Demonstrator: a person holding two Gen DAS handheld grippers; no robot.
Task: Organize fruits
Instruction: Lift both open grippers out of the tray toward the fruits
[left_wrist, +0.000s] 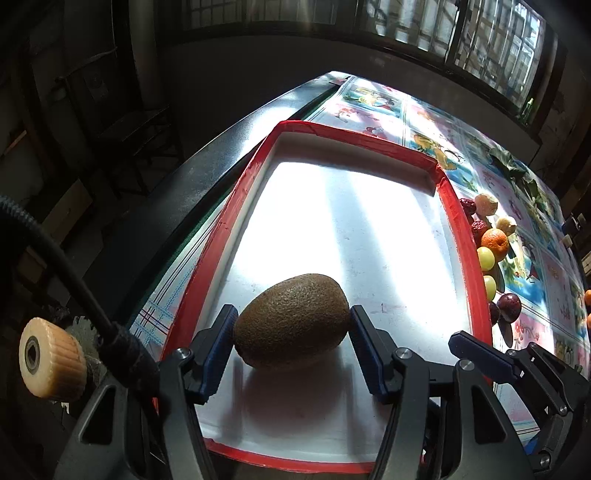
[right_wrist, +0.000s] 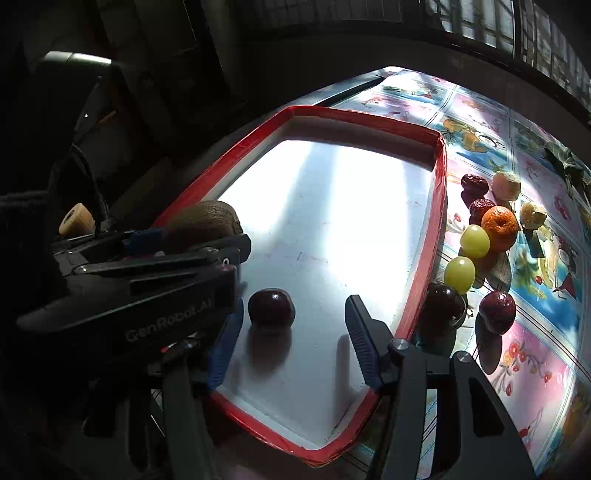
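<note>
Left gripper clamped on brown fuzzy kiwi, resting on white floor of red-rimmed tray. Right gripper released, jaws apart around dark red cherry sitting in same tray. Remaining fruits on patterned worktop right of tray.

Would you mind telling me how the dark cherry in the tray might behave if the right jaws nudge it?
The cherry looks round and glossy, so it would probably roll across the smooth tray floor. It sits free between open jaws, likely light. The raised rim should stop it.
</note>
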